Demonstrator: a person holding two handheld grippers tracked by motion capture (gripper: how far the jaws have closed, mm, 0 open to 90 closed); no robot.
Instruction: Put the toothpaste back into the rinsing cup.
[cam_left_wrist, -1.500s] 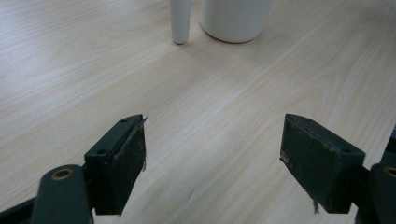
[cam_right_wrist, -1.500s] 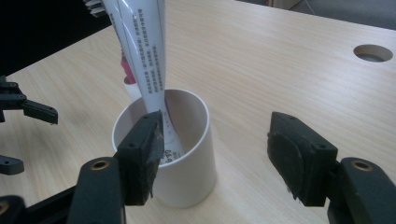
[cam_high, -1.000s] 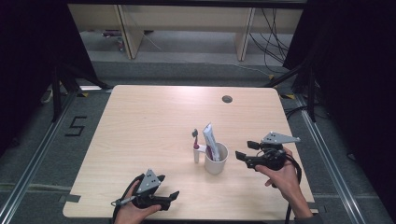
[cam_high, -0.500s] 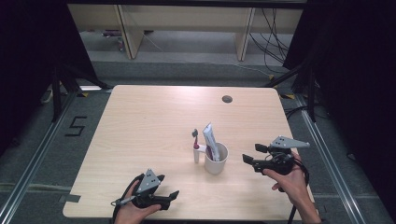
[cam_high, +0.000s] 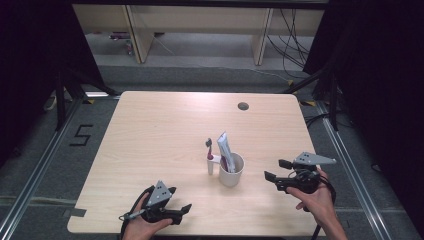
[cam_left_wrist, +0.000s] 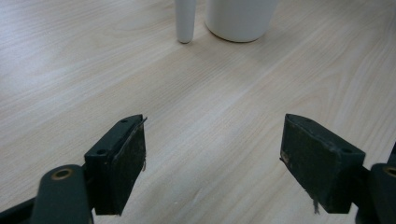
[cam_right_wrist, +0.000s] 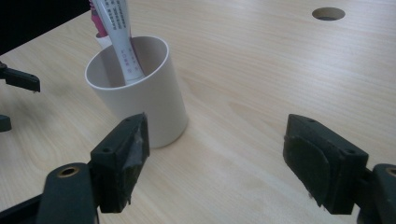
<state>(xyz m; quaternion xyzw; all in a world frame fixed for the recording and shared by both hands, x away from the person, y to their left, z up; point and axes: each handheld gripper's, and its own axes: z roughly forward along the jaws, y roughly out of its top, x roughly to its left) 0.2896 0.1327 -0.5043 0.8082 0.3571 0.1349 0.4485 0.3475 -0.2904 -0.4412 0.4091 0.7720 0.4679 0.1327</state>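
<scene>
Cup (cam_high: 231, 170), white, cylindrical, upright on the pale wooden counter (cam_high: 165, 130), a little right of centre and toward the near edge; it holds a toothpaste tube (cam_high: 223, 147), white with pink print, leaning against the inner wall and rising above the rim. Toothbrush (cam_high: 210, 157), white-handled, stands upright just beside the cup on its left. Round cable hole (cam_high: 243, 106) lies in the counter well beyond, near the far edge. Right hand-held gripper (cam_high: 275, 170), to the right of the cup and near it, points at it with jaws apart and nothing between them; the jaws have just been opening. In the right gripper view the cup (cam_right_wrist: 135, 93) sits just past the left jaw. Left hand-held gripper (cam_high: 181, 212) rests at the near edge, left of the cup, jaws wide apart and empty.
</scene>
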